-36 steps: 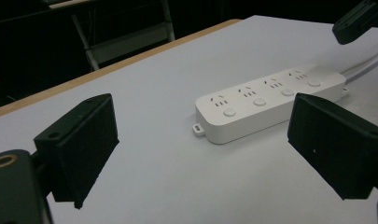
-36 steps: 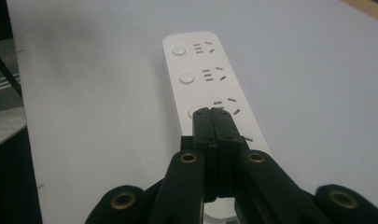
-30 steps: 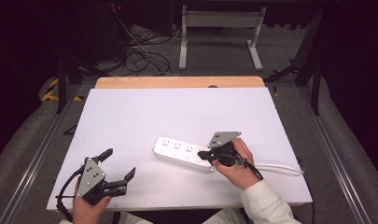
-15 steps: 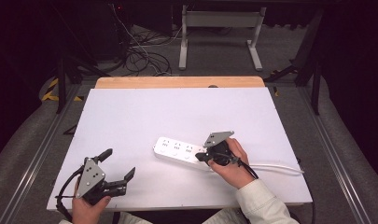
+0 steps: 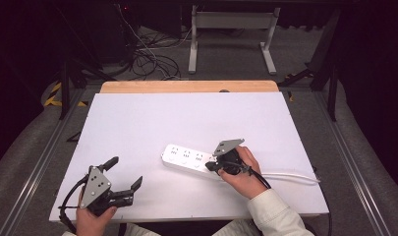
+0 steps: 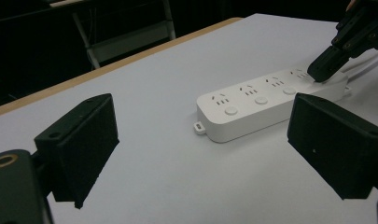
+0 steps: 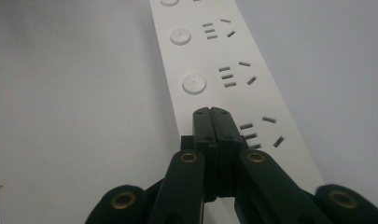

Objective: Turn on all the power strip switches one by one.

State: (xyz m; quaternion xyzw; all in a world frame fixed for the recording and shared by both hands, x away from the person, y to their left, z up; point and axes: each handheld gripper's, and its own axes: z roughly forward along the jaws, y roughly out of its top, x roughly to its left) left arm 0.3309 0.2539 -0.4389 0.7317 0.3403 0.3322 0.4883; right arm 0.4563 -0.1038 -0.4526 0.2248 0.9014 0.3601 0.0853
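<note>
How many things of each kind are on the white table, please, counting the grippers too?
Power strip: 1
Round buttons on the strip with their tops uncovered, in the left gripper view: 3
Grippers: 2, the left gripper open, the right gripper shut at the strip's cable end
Total: 6

Even overhead light whitens the table [image 5: 137,118] against dark surroundings — soft shadows sit beneath the fingers [image 6: 79,144], whose nearest parts blur — no glare.
</note>
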